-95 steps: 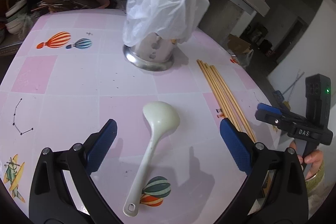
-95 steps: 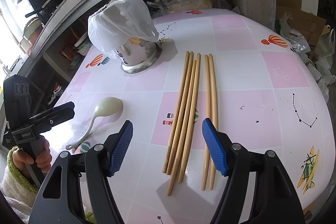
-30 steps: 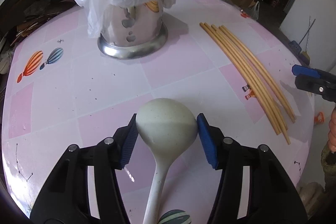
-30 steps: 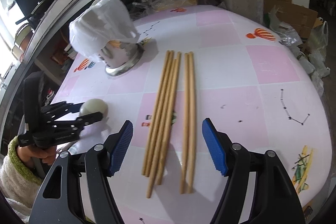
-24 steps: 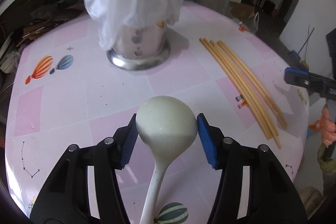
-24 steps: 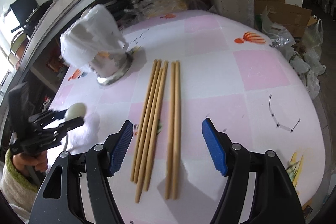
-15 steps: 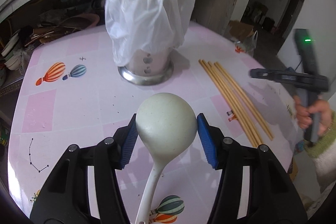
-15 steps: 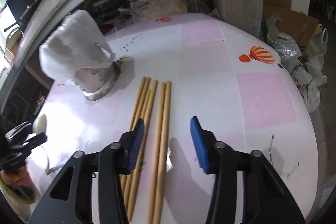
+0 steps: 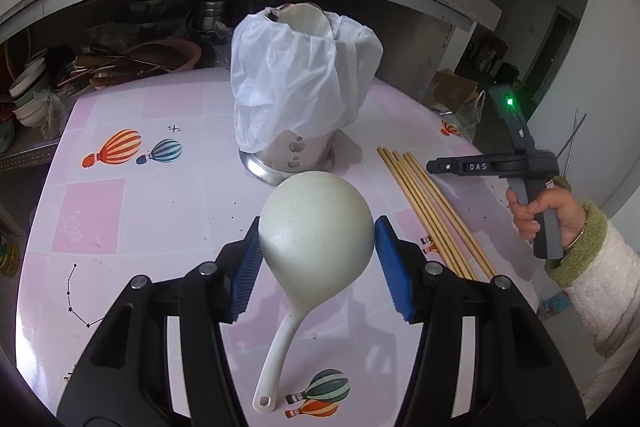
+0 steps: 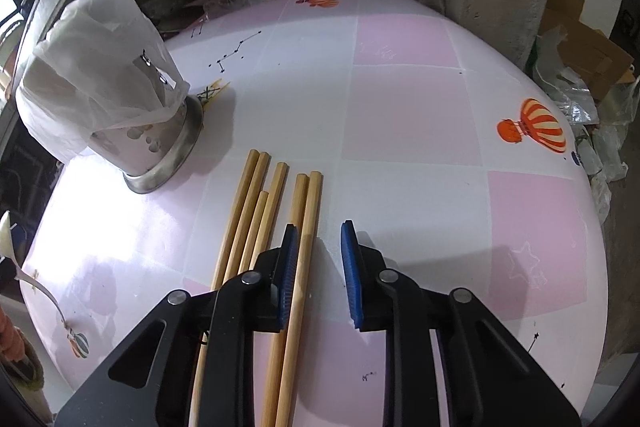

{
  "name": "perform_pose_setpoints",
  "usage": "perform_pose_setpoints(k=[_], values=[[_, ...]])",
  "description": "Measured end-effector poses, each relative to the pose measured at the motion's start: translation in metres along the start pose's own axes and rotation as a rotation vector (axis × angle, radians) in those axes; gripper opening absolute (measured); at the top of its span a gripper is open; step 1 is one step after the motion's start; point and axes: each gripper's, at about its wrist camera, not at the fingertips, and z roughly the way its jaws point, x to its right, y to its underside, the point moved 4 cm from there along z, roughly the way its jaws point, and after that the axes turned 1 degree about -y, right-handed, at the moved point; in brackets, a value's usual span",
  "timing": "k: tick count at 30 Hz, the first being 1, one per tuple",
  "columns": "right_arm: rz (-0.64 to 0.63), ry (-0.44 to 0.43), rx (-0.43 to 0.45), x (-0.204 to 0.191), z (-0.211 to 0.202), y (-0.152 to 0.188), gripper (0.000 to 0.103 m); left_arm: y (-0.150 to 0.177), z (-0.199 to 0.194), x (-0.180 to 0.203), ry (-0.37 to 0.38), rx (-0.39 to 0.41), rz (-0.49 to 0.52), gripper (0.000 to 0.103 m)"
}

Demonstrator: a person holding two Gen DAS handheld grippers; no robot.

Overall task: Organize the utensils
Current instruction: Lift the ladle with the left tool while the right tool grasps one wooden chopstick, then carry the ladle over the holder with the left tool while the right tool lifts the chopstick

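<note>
My left gripper [image 9: 316,259] is shut on the bowl of a cream ladle [image 9: 316,227], held above the table with its handle hanging down toward me. A steel utensil holder [image 9: 296,95] draped in a white plastic bag stands just beyond it. My right gripper [image 10: 320,275] hovers over the near half of several wooden chopsticks [image 10: 256,219]. Its jaws are closing, and the rightmost stick lies between them close to the left pad, with no pad pressing on it. The left wrist view shows that right gripper [image 9: 436,167] from the side, above the chopsticks [image 9: 432,215].
The pink and white tablecloth [image 9: 120,211] bears balloon prints. Behind the table, a low shelf holds bowls and pots [image 9: 32,91]. Cardboard and plastic bags [image 10: 580,67] lie on the floor past the right edge. A sleeved hand [image 9: 552,215] grips the right tool.
The left gripper has risen with the ladle and tilted back toward the holder. The right gripper has slid forward over the chopsticks, and its jaws have narrowed from wide to a small gap.
</note>
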Motion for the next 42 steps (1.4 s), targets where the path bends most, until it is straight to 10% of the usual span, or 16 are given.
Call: perform_pose_setpoints(k=[25,42], values=[[-0.081,0.104,-0.026,-0.016,0.015,-0.009,0.007,-0.003,-0.008,0.001,0.020,0.020,-0.008,0.053],[-0.039,-0.051,0.291,-0.033,-0.127,-0.003,0.007,-0.006,-0.018,0.007,0.012,0.042,-0.001,0.053]])
